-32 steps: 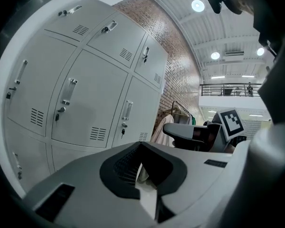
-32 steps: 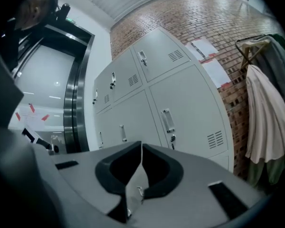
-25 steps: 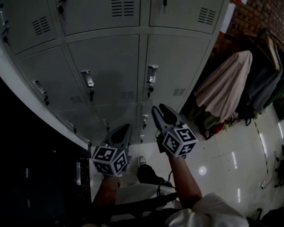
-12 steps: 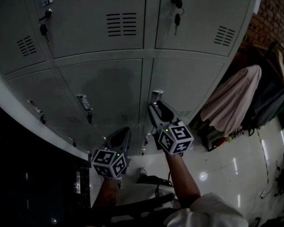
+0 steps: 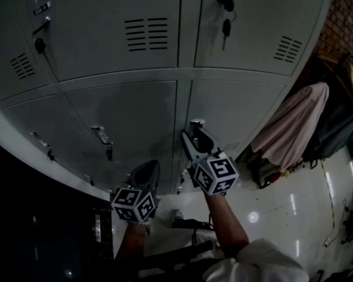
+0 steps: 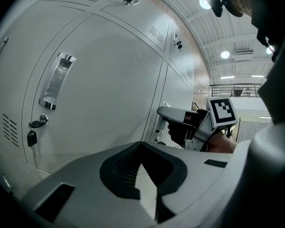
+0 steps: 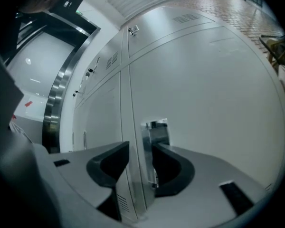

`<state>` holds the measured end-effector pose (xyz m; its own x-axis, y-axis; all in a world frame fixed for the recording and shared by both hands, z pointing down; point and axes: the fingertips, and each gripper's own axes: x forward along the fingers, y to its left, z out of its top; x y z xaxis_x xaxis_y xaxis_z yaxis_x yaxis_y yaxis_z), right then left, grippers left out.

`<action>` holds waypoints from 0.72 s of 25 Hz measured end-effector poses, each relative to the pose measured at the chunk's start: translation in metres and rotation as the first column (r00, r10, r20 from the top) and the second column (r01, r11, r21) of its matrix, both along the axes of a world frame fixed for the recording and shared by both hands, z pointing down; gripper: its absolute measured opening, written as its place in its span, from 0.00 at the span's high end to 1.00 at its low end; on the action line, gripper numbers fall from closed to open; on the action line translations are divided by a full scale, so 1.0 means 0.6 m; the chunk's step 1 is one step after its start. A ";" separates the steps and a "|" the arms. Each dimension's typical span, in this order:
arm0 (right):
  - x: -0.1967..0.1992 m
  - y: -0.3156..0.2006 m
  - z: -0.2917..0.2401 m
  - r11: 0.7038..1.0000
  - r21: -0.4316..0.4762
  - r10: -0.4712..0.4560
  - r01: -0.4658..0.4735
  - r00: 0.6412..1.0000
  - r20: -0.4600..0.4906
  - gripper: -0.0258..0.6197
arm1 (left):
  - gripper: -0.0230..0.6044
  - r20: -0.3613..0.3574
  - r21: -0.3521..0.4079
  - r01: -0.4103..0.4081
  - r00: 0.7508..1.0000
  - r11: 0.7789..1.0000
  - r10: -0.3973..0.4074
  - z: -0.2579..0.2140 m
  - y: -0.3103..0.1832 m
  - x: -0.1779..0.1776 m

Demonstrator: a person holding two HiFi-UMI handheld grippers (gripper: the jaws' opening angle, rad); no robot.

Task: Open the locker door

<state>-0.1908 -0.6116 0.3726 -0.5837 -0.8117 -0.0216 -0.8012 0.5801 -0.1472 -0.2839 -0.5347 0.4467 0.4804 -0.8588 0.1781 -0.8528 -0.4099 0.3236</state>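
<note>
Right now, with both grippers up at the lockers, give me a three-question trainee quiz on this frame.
1. True or false: the left gripper is clamped on a locker handle.
2. The right gripper is: A shut on nothing; B open with the door handle between its jaws; C open, pointing straight down.
3. What hangs from the lock of the locker above that door?
Key: 1 false, it is shut on nothing. 2 B; its jaws have just been opening. 3 a key.
</note>
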 end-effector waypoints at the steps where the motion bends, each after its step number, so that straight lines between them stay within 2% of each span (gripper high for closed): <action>1: -0.002 0.001 0.000 1.000 0.010 0.018 -0.017 0.999 -0.033 0.67 | 0.97 0.000 -0.002 0.000 1.000 1.000 0.000 0.001 0.000 -0.001; 4: -0.006 0.010 0.001 0.998 0.027 0.060 -0.057 0.993 -0.102 0.67 | 0.97 0.000 -0.005 -0.005 1.000 1.000 0.005 0.004 0.005 -0.002; 12: 0.001 0.050 0.001 0.992 0.046 0.123 -0.118 0.981 -0.149 0.68 | 0.97 0.011 -0.012 -0.025 1.000 1.000 0.025 0.011 0.034 -0.003; 18: 0.010 0.068 0.002 0.986 0.049 0.166 -0.160 0.973 -0.161 0.78 | 0.97 0.012 -0.015 -0.037 0.999 0.999 0.037 0.014 0.054 -0.001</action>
